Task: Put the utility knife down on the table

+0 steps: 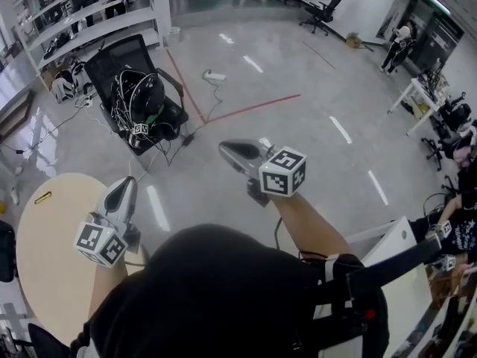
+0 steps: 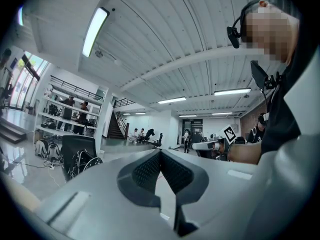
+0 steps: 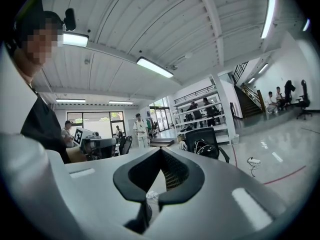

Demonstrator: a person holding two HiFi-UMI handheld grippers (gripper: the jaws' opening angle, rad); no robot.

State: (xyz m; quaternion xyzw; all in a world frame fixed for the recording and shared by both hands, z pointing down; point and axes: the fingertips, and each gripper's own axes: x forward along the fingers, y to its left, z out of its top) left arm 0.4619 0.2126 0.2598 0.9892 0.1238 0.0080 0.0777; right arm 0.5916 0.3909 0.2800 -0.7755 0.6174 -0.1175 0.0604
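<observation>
**Tally of the Room, Kind by Kind**

Two grippers: the left gripper (image 1: 130,182) at 8 o'clock and the right gripper (image 1: 226,149) near centre. One round table (image 1: 52,274) at 8 o'clock carries one yellow utility knife (image 1: 43,197). One cable-laden black chair (image 1: 112,58) stands at 11 o'clock. Two office chairs (image 1: 322,12) stand at 1 o'clock. One white device (image 1: 214,74) lies on the floor at 12 o'clock.

This is a big open-plan lab or tech office: a wide polished floor (image 1: 298,136) marked with red tape lines (image 1: 257,106), white shelving racks (image 1: 82,13) loaded with gear, and rolling office chairs (image 1: 324,10) scattered about. Long strip lights (image 2: 94,31) run under a ribbed ceiling, a staircase (image 2: 116,128) rises at the far wall, and a round worktop (image 1: 45,259) stands close by.
</observation>
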